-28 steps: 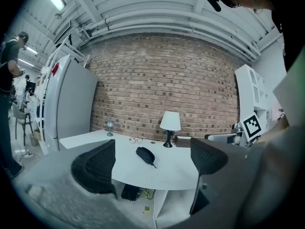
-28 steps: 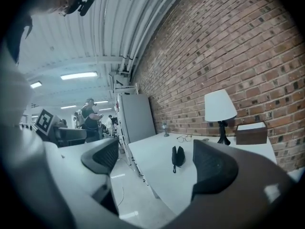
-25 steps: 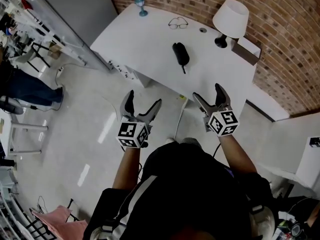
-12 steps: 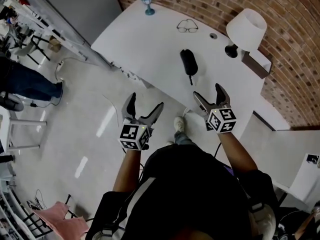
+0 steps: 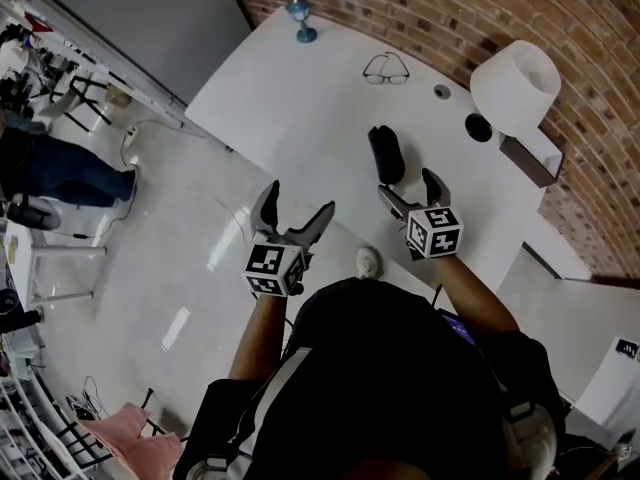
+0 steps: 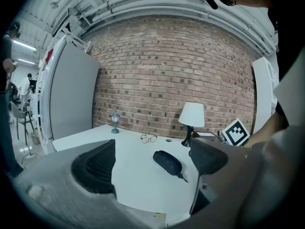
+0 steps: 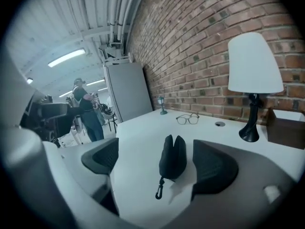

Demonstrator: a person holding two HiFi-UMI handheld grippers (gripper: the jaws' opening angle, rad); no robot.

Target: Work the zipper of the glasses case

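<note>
A black zippered glasses case [image 5: 386, 153] [image 6: 167, 161] [image 7: 172, 156] lies on the white table [image 5: 300, 93], its clip strap [image 7: 160, 189] trailing toward me. My right gripper [image 5: 406, 190] [image 7: 159, 162] hangs open just short of the case's near end, the case showing between its fingers. To the left, my left gripper [image 5: 293, 213] [image 6: 152, 161] is open too, held over the floor near the table's front edge with nothing in it.
A pair of spectacles [image 5: 385, 67] lies beyond the case. A white lamp [image 5: 515, 88] and a brown box [image 5: 530, 158] stand at the right by the brick wall. A small blue lantern figure [image 5: 301, 18] sits at the far corner. A person [image 5: 55, 168] stands at the left.
I have stepped closer to the table. Both grippers moved forward, and the right one now reaches the near end of the case. Both stay open.
</note>
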